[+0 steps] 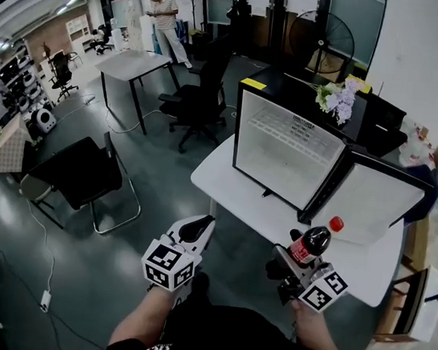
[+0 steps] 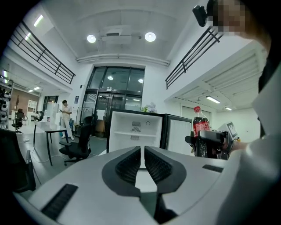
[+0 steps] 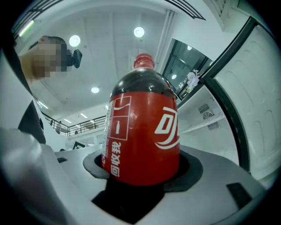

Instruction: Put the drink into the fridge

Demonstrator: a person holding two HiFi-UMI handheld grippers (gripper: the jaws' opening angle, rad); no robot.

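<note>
Fridge (image 1: 285,149) open on white tabletop (image 1: 240,198), door (image 1: 368,201) swung right. Right gripper (image 1: 295,261) clamps bottle (image 1: 309,245) near tabletop edge; left gripper (image 2: 142,151) nearly closed, empty. Office chairs (image 1: 198,101) beyond.

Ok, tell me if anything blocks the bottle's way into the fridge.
Nothing visible does. The right gripper holds the bottle in front of the fridge, whose door stands open; the table between them is bare, and the compartment looks empty.

The drink (image 3: 142,132) had a red label (image 3: 149,145) with white Chinese words, 回收我, low down, far below the drink's cap (image 3: 143,60). The sticker (image 1: 302,124) in the fridge (image 1: 281,156) was too small to read.
</note>
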